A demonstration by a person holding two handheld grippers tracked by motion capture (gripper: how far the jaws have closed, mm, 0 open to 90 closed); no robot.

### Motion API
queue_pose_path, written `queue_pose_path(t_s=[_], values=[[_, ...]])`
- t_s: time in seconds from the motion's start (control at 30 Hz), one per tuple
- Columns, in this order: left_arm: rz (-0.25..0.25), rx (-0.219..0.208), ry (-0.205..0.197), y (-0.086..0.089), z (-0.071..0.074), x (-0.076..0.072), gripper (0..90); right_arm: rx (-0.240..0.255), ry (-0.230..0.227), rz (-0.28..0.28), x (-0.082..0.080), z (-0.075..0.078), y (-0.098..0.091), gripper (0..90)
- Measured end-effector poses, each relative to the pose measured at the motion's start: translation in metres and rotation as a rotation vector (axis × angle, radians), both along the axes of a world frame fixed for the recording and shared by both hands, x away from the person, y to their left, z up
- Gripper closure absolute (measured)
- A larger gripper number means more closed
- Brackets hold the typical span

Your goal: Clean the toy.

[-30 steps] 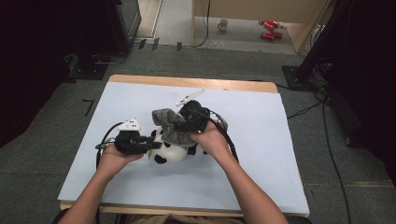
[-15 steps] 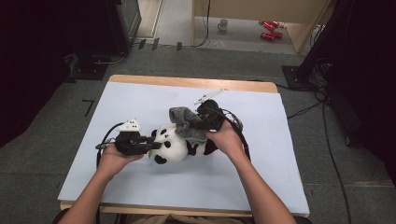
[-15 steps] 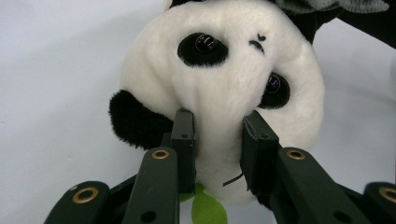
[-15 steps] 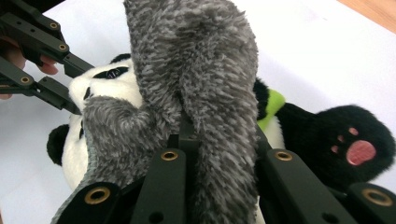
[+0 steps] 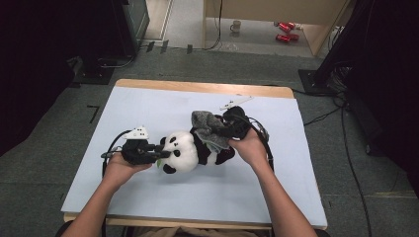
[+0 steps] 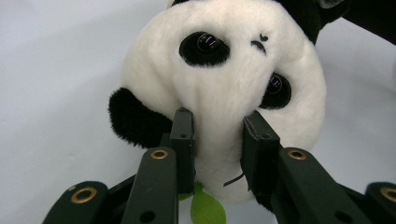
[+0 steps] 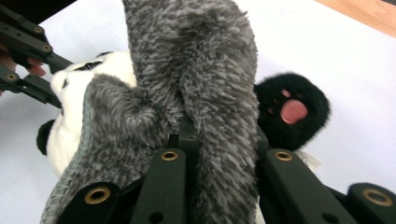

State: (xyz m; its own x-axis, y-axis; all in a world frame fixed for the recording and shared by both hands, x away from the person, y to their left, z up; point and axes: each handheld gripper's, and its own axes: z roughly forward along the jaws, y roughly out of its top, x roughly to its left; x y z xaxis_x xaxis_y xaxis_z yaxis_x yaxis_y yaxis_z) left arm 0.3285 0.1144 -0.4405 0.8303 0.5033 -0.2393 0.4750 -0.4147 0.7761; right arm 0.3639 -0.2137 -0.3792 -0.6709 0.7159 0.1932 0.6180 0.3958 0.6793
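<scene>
Since the earlier frame the right gripper [image 5: 225, 129] dragged the grey knit garment [image 5: 206, 127] further away from the panda's head, along the body; the panda plush [image 5: 190, 150] slid a bit that way with it. The left gripper [image 5: 157, 153] stayed put at the panda's head.

Left fingers [image 6: 183, 140] were clamped on the panda's snout, white fur bulging between them; the grip had eased only slightly. Right fingers [image 7: 180, 154] were clenched on a thick fold of the garment.

Judgement: garment was being peeled off the panda, head acting as anchor; roughly midway, since it sat bunched over the torso.

Panda lay on its side near the middle of the table [image 5: 148, 103].

Hard to tell: whether the garment was caught on an arm or leg, as the bunched knit hid the torso. Green tag [image 6: 205, 210] beneath the snout was cut off by the frame edge. One black paw [image 7: 292, 112] showed just past the garment.
</scene>
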Motion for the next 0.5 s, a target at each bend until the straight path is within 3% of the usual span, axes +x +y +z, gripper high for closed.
queue_pose_path(t_s=[0.13,0.27,0.5], values=[[0.004,-0.007,0.009,0.002,-0.002,0.001,69.5,-0.028,0.003,-0.026,0.000,-0.005,-0.009,77.2],[0.001,-0.013,-0.005,0.001,-0.001,0.000,69.3,0.014,0.019,-0.042,-0.002,-0.017,-0.027,77.2],[0.003,-0.015,-0.005,0.001,-0.001,0.000,68.9,-0.003,0.007,-0.045,-0.004,-0.018,-0.036,77.2]])
